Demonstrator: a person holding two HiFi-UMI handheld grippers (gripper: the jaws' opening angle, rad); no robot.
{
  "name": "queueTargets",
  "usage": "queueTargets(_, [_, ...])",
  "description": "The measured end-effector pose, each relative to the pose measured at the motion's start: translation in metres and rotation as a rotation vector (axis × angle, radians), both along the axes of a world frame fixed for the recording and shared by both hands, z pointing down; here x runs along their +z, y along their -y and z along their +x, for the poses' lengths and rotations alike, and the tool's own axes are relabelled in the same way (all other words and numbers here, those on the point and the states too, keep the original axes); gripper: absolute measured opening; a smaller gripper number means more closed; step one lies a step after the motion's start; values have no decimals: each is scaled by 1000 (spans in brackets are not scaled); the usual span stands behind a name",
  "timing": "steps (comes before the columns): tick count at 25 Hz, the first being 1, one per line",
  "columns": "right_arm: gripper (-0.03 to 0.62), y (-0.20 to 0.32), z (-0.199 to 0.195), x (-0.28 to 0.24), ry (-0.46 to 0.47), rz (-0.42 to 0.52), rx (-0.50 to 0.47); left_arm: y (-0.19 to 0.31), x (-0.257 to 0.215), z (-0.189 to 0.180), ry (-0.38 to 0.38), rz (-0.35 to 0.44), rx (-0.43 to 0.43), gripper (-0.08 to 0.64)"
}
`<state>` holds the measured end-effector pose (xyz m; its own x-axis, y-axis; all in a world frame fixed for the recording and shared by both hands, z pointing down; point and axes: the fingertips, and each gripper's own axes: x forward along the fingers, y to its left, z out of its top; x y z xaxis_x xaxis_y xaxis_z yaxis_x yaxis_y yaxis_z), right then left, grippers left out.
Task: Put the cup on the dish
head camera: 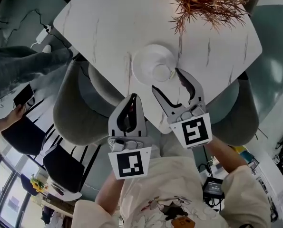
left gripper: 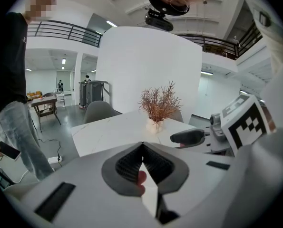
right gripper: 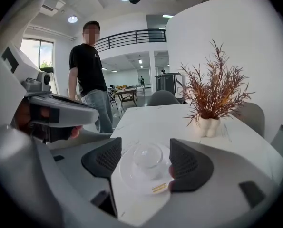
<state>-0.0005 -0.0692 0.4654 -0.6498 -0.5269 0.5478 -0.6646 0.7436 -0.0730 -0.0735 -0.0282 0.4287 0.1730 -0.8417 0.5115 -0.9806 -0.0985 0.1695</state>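
Right gripper [head camera: 166, 80]: I see its fingers [right gripper: 189, 164] spread wide, one on each side of the cup, neither pad pressing on it.
Cup [right gripper: 148, 156]: clear glass, sitting upright on the dish, in the gap between my right fingers.
Dish [head camera: 141, 63]: white and round, flat on the counter near the edge closest to me.
Label on dish [right gripper: 160, 188]: a small yellowish strip on the near rim; there is print on it, but it is too small for me to read.
Left gripper [head camera: 133, 97]: held back over the counter's edge, to the left of the dish; its fingers [left gripper: 127, 165] meet at the tips with nothing clamped.
Marker cubes: a black-and-white square pattern on each gripper, no letters on them.
Counter [head camera: 108, 23]: white with thin grey veins.
Plant [head camera: 203, 1]: dry rust-brown sprigs in a white lobed vase [right gripper: 209, 126], well beyond the dish.
Chair [head camera: 79, 113]: grey shell, tucked at the counter's left side.
Bystander [right gripper: 90, 75]: a person in a black shirt and jeans stands off to the left, a phone [left gripper: 8, 151] in one hand.
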Motion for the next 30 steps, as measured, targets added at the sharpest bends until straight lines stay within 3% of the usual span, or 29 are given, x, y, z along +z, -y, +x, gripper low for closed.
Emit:
queueTargets(8, [301, 3, 3, -61, 49, 71, -2, -7, -44, 11, -14, 33, -3, 5])
queueTargets(14, [301, -13, 14, -82, 106, 32, 56, -26, -70, 13, 0, 36, 15, 5])
queueTargets(27, [298, -34, 56, -156, 144, 78, 123, -38, -139, 31, 10, 117, 31, 5])
queueTargets(30, [256, -39, 60, -175, 168, 97, 140, -40, -151, 37, -7, 132, 36, 5])
